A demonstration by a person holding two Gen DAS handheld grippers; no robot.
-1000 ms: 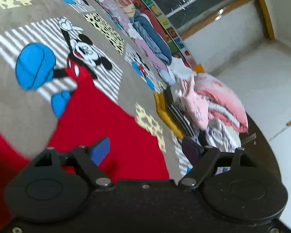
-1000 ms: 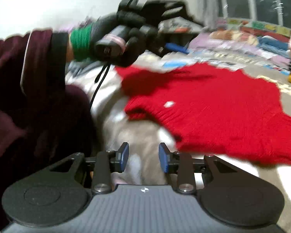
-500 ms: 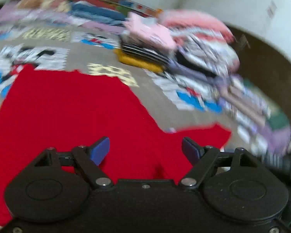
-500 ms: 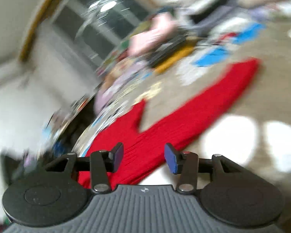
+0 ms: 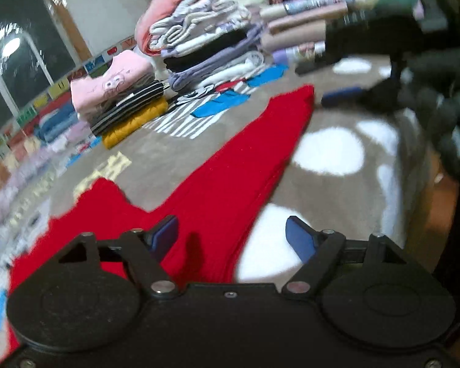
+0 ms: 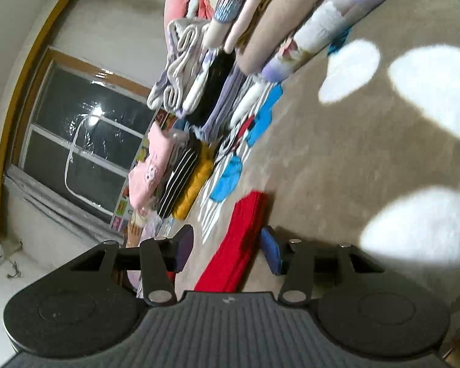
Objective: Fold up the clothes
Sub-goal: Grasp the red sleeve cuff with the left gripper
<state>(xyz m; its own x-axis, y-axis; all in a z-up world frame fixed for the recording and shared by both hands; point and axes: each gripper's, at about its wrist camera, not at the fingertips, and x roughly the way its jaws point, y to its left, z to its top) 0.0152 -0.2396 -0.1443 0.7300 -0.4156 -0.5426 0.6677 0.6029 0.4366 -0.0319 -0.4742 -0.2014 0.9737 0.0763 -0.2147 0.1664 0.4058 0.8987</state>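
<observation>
**Inspector:** Left wrist view first. What has changed?

**Assistant:** A second ago this camera faced the printed blanket and the body of the red sweater. It has since swung round to look along the sleeve, which lies flat on the blanket and runs away toward the stacks of folded clothes. The right gripper, blurred, now sits just beside the cuff. I judge both hands are setting up for a sleeve fold; no fold is made yet.

**Inspector:** Jaws?

**Assistant:** The left gripper has its jaws wide apart, holding nothing. The sleeve's near part lies beneath and between them; contact cannot be confirmed.

**Inspector:** Right wrist view.

**Assistant:** Half a second ago it saw the sleeve from well off. Now the cuff of the red sweater sits between the fingers of the right gripper, so the approach is nearly done.

**Inspector:** Jaws there?

**Assistant:** Moderately open, straddling the cuff. The right-hand pad appears to touch the fabric edge; nothing is clamped.
</observation>
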